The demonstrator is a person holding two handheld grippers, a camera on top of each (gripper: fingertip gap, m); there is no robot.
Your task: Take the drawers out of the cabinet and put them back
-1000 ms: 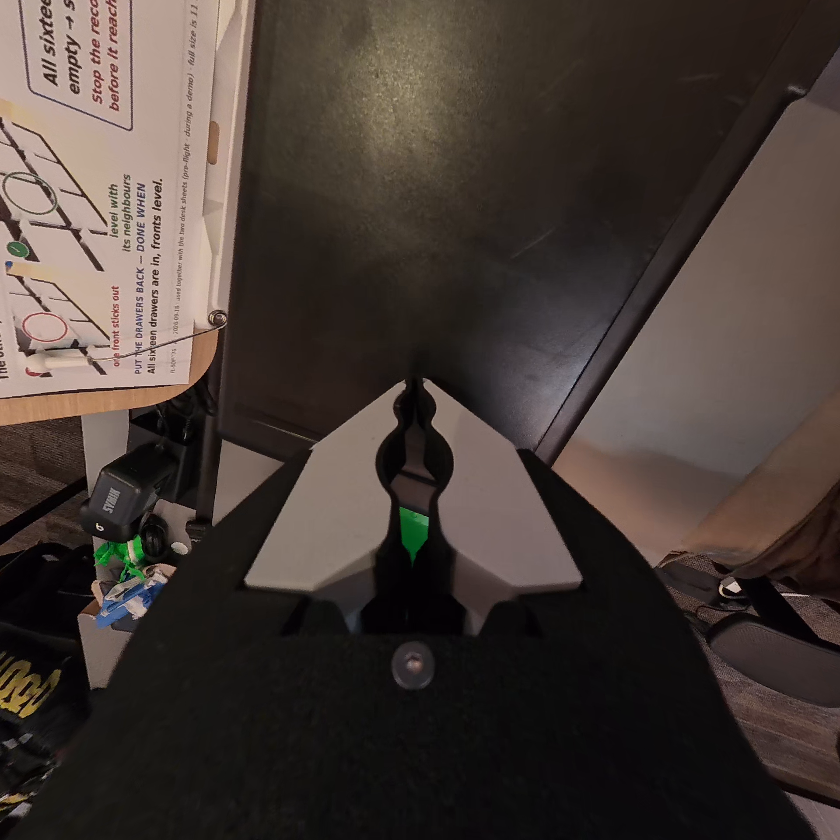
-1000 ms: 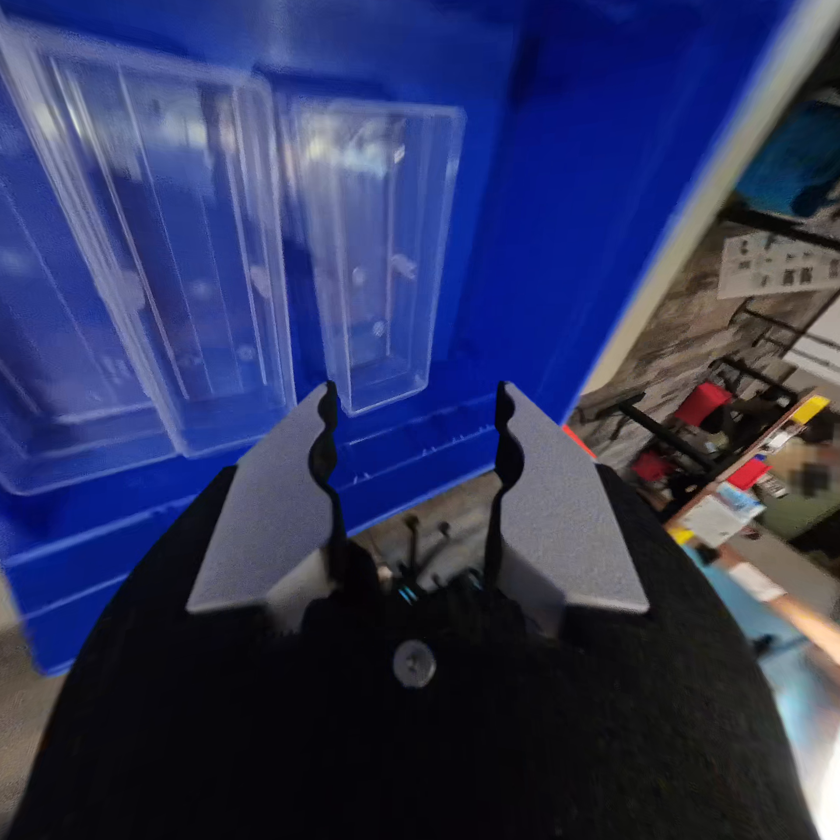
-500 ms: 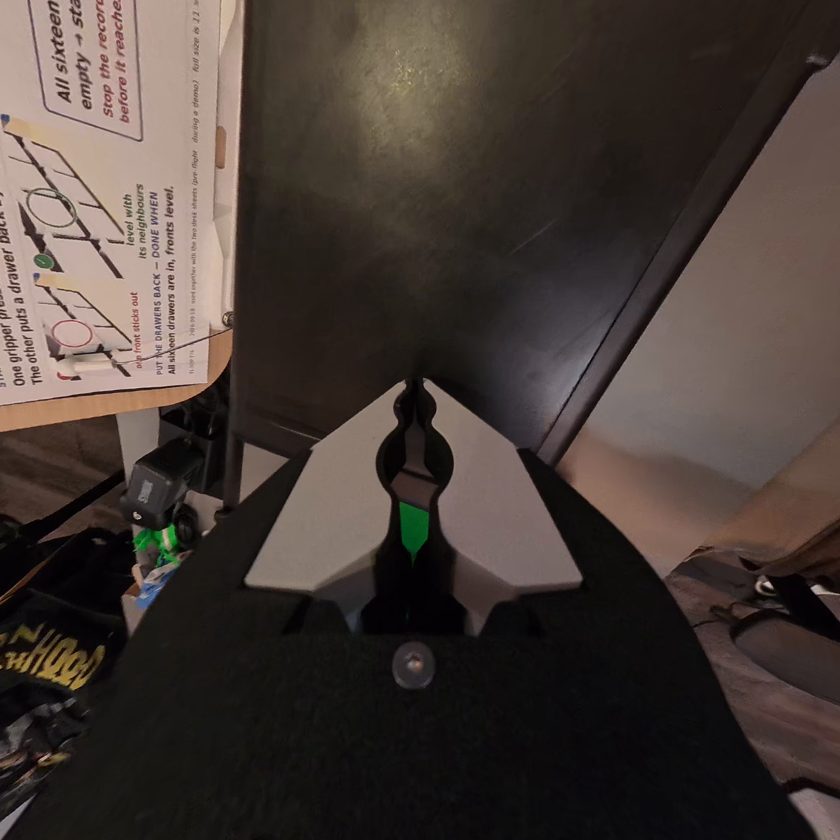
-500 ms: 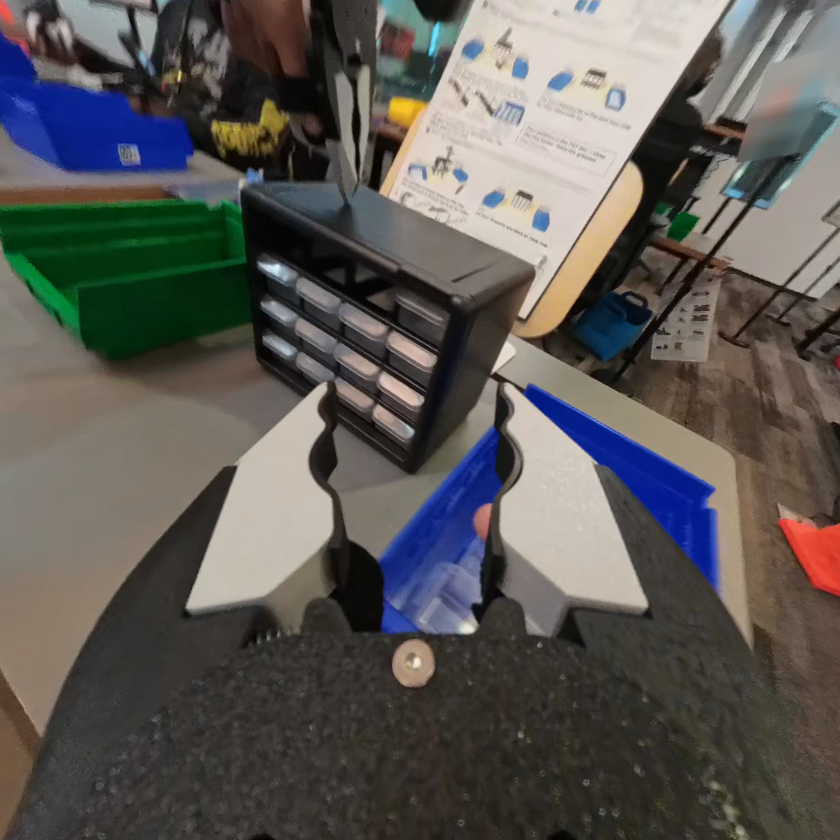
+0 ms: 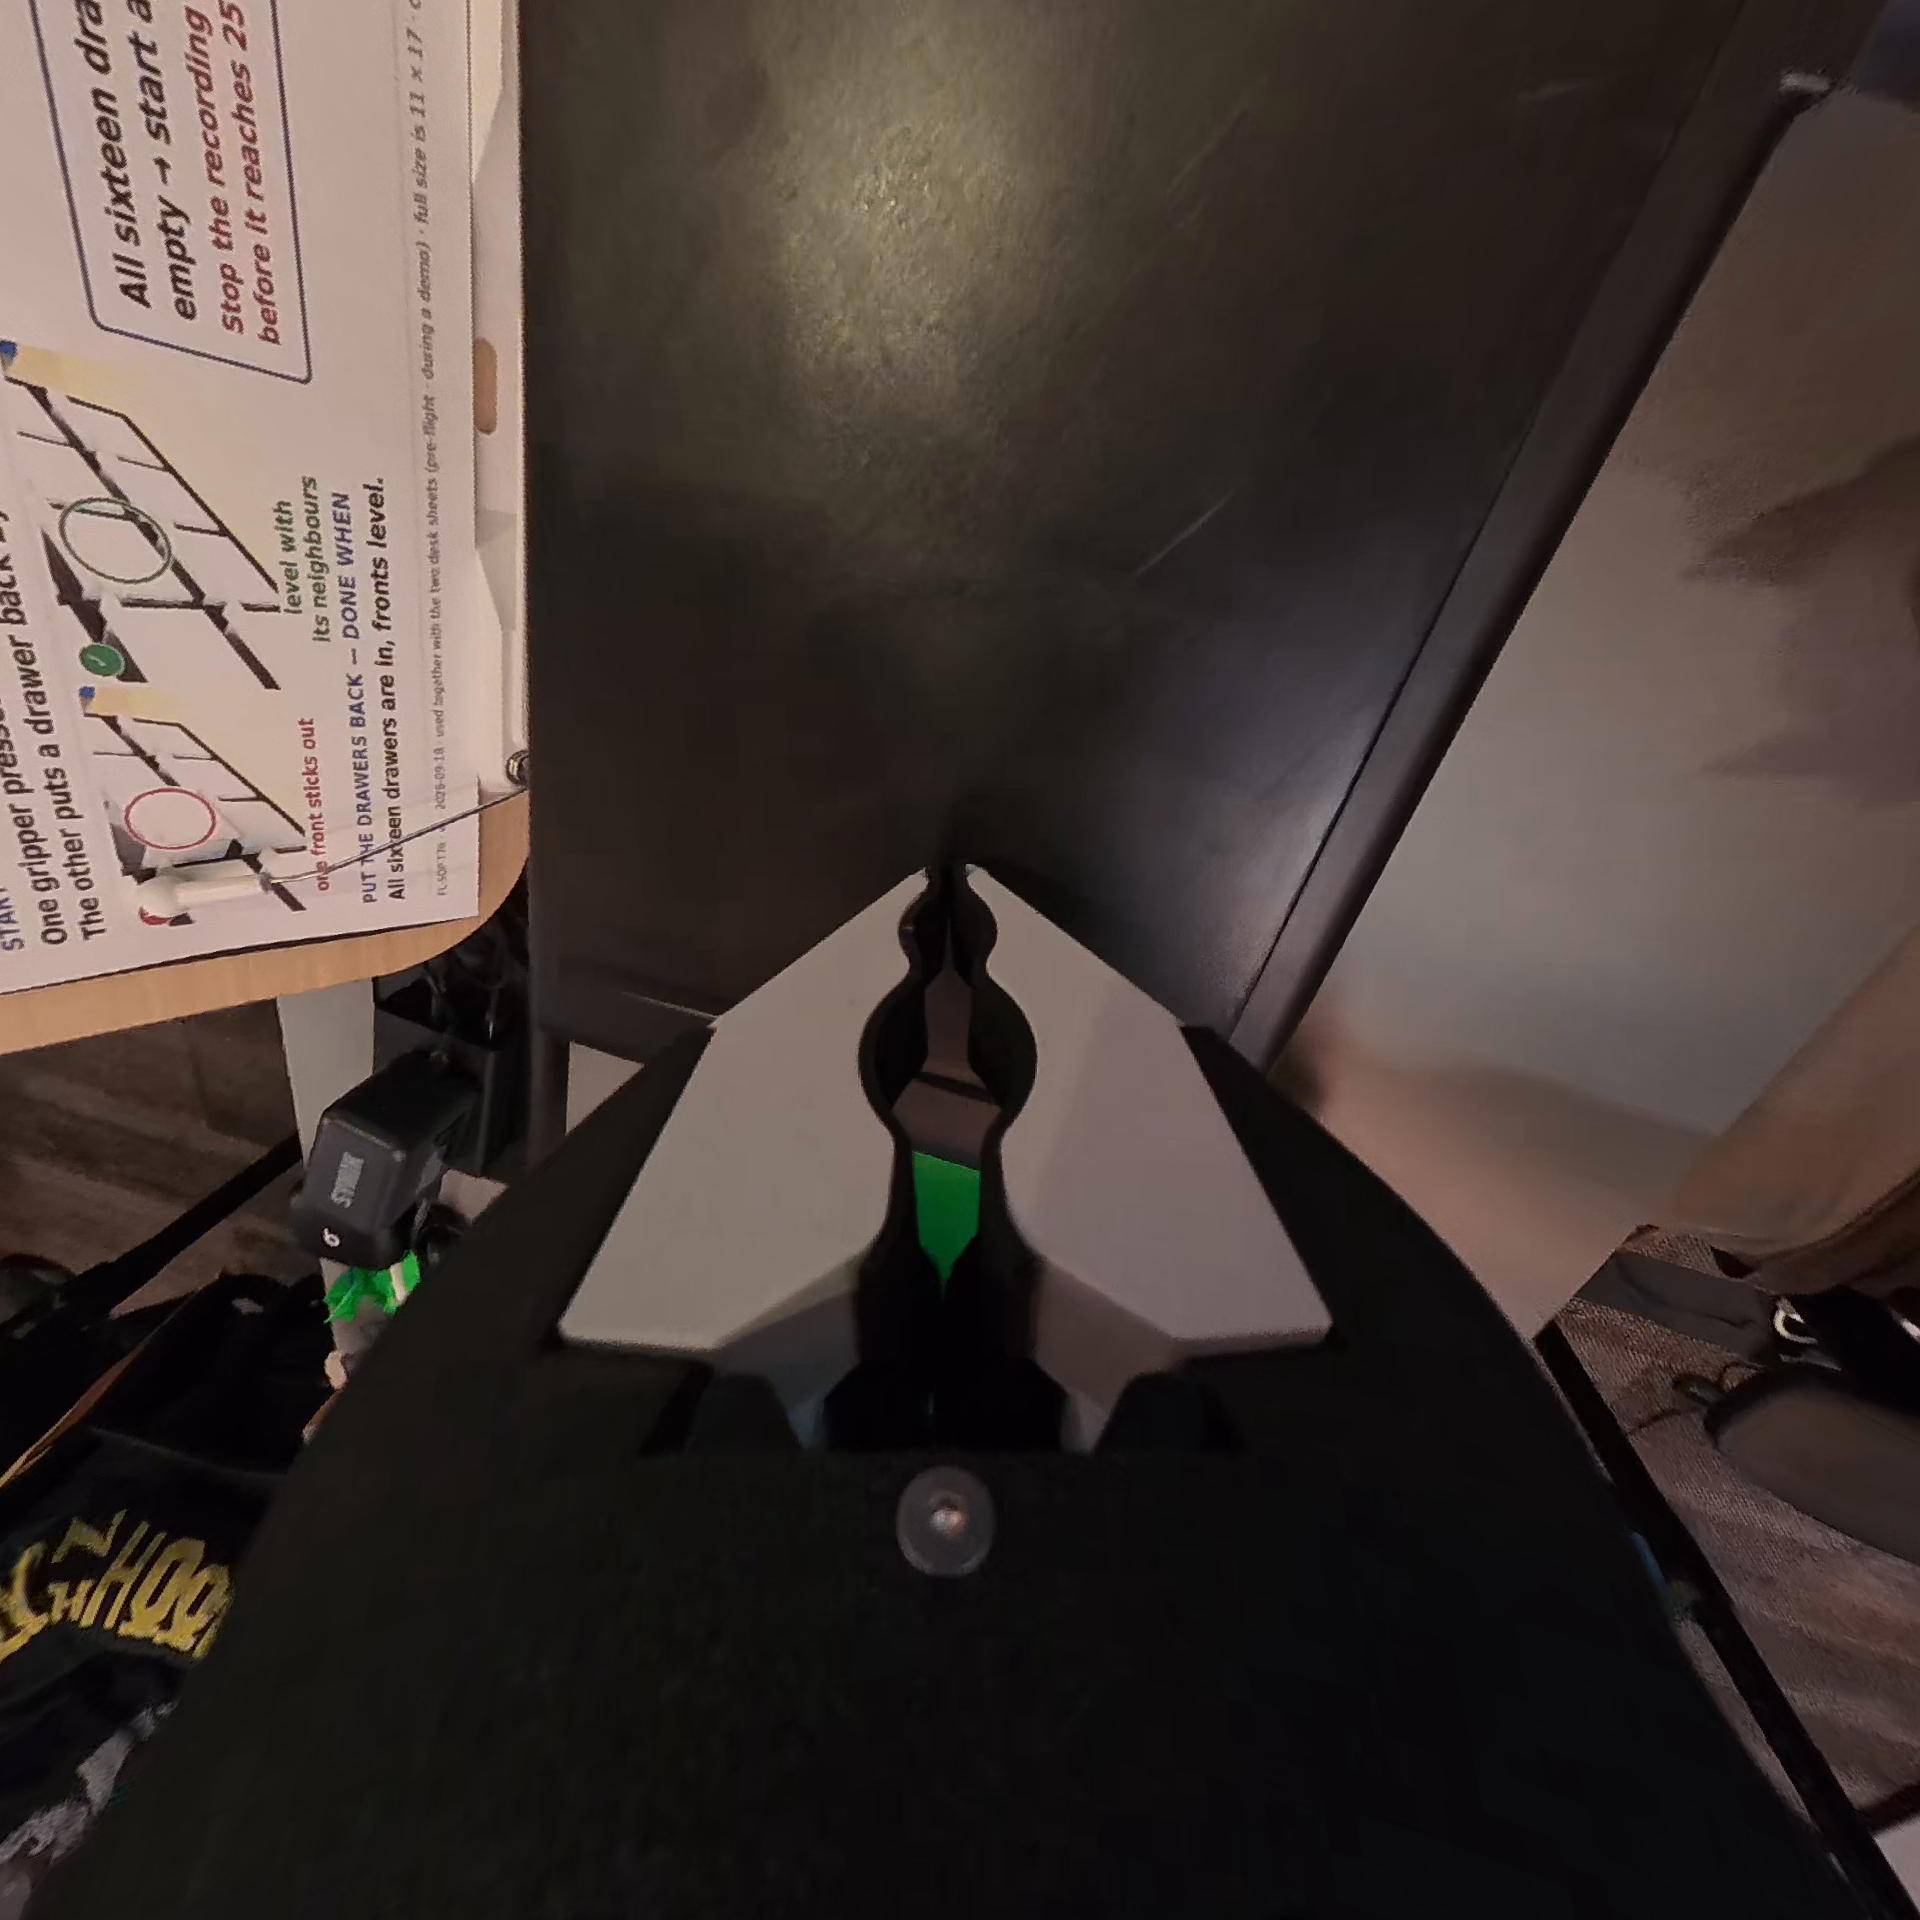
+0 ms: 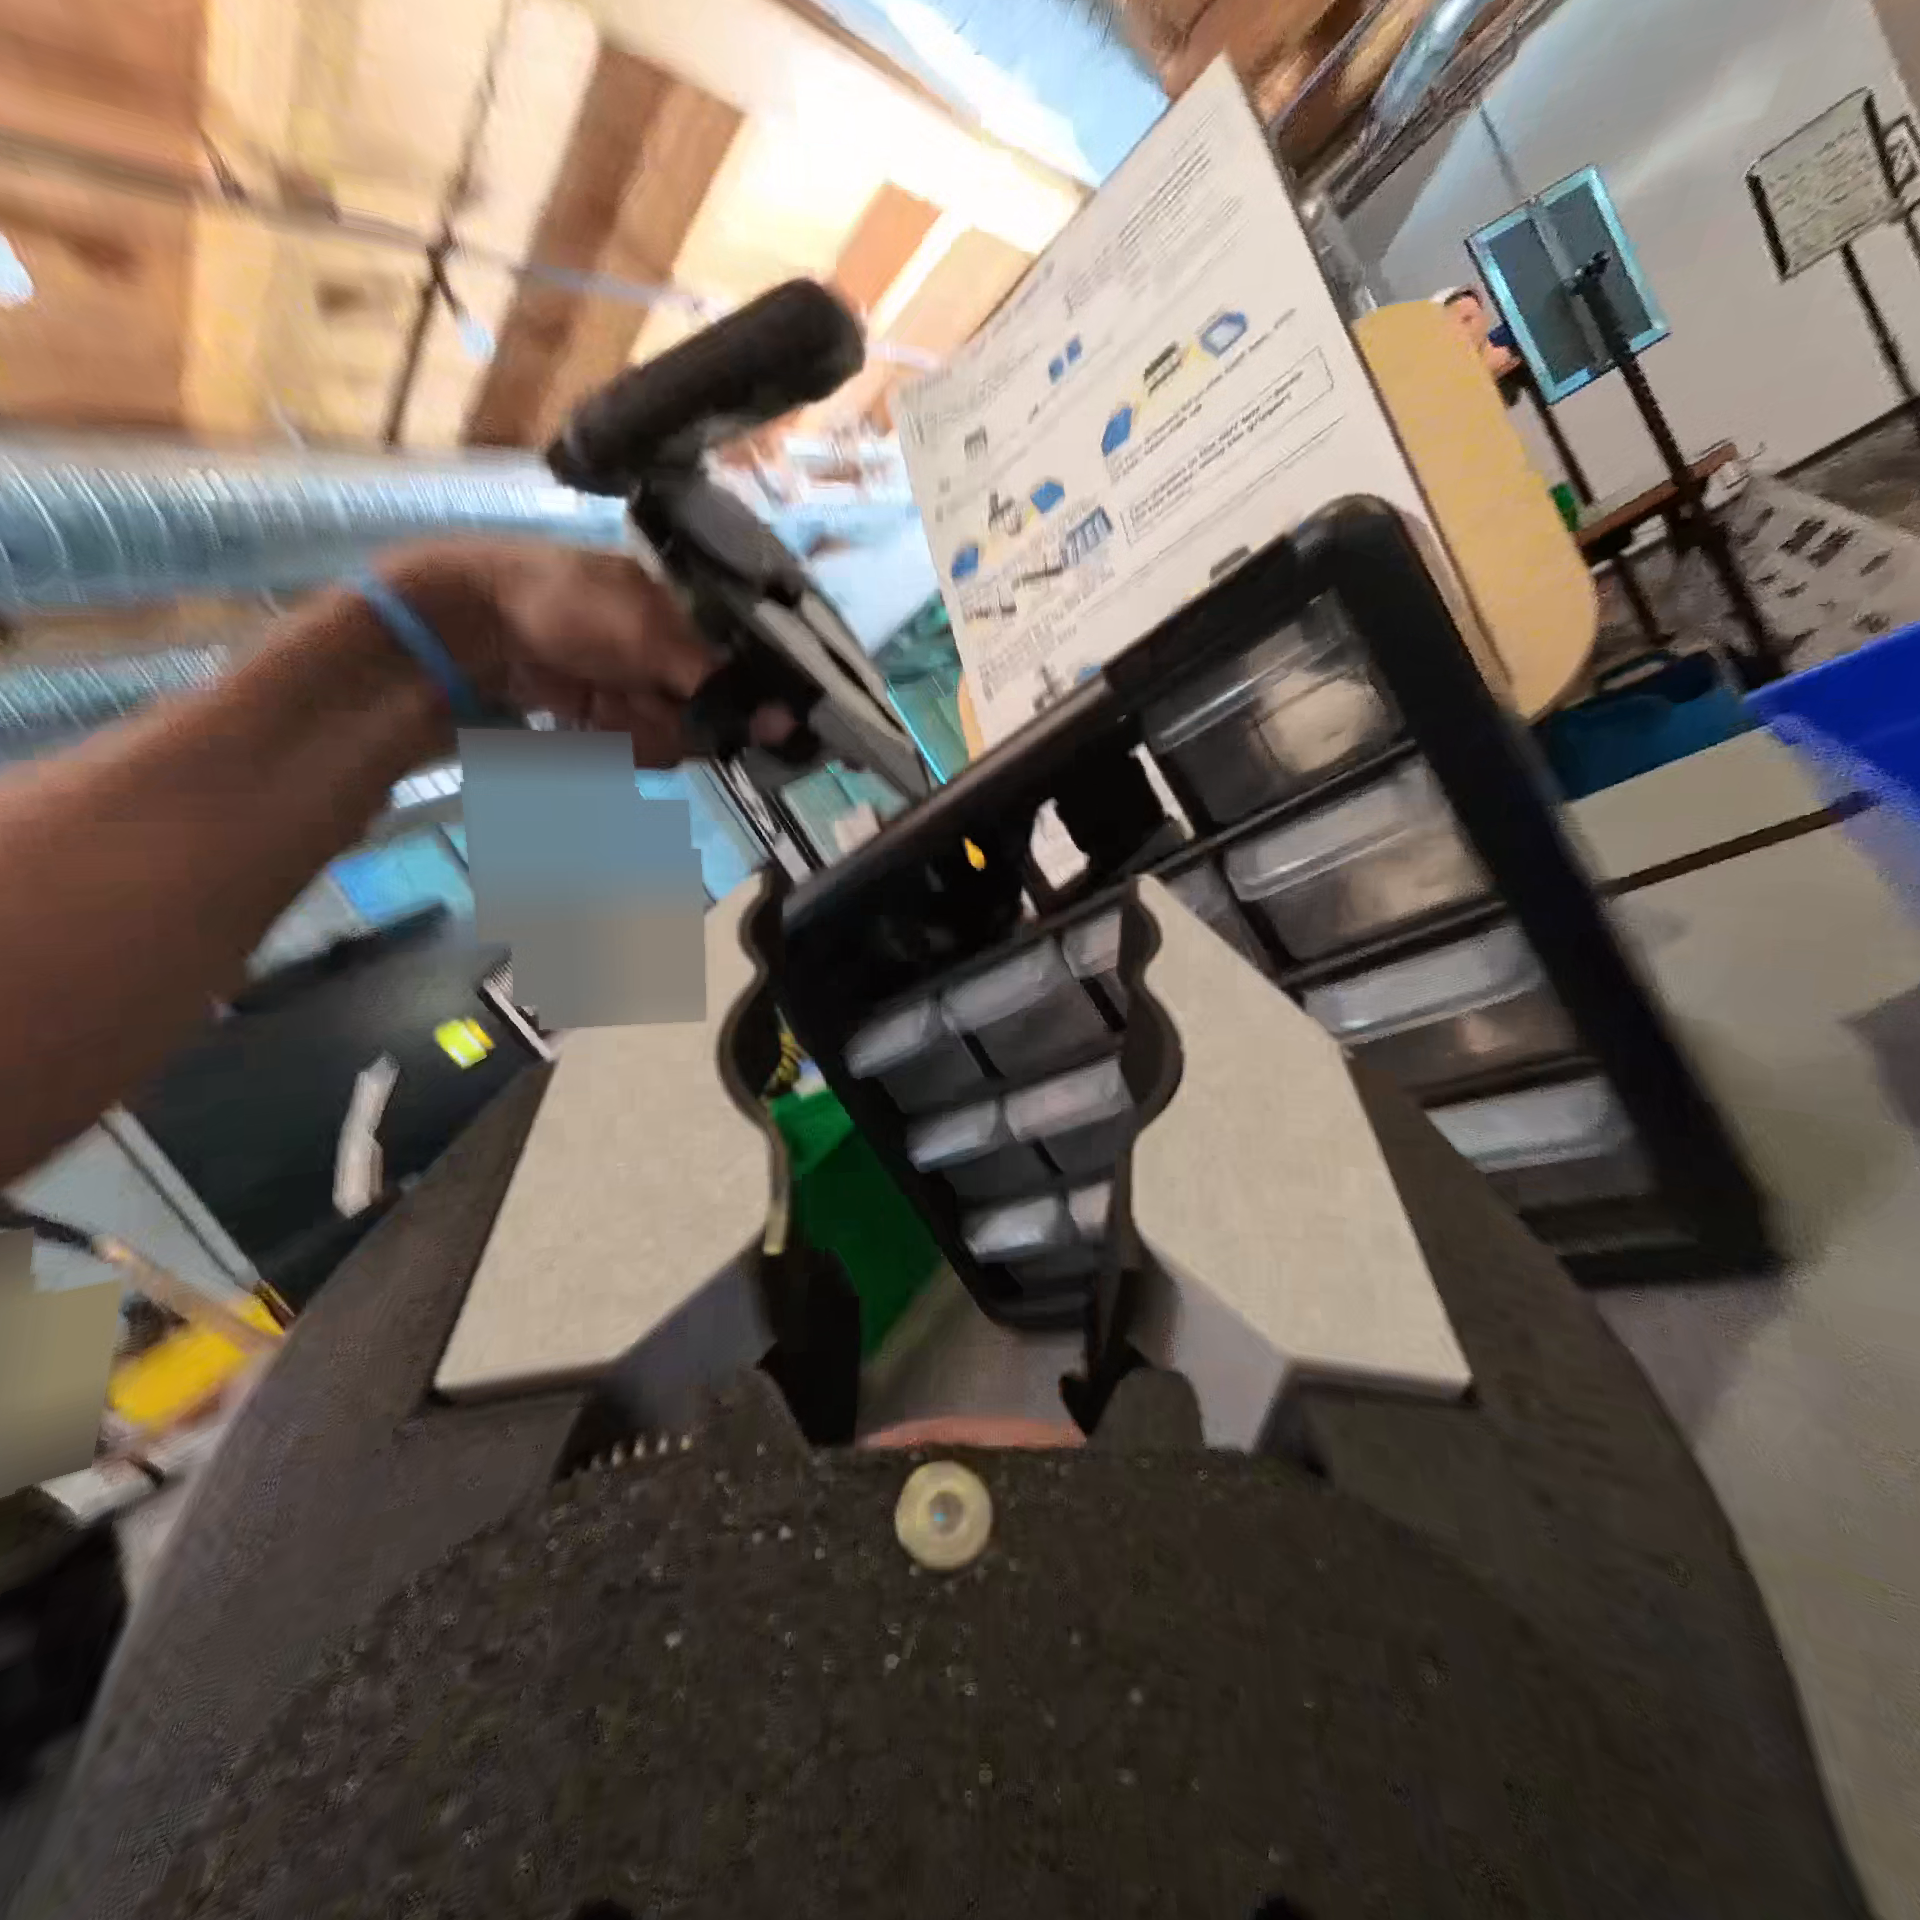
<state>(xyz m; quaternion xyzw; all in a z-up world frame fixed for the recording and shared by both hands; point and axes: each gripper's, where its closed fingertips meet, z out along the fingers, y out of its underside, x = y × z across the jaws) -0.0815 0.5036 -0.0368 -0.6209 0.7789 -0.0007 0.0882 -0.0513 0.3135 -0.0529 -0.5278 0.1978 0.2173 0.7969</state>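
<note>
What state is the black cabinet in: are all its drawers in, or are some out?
Some are out. The cabinet shows dark, empty slots in its top row, while clear drawers fill the rows below.

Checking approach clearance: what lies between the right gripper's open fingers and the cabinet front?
Nothing solid: right wrist view shows right gripper framing the cabinet drawers, only air between.

Your left hand-held gripper [image 5: 948,878] rests tips-down on top of the cabinet [image 6: 1455,831], which stands on the tabletop [image 6: 1714,1039]. The instruction board [image 6: 1122,447] stands behind the cabinet, and a bin [image 6: 1860,717] lies to its right. Drawers [image 6: 1351,862] fill most slots; the upper left ones look empty, though blur makes that uncertain.
</note>
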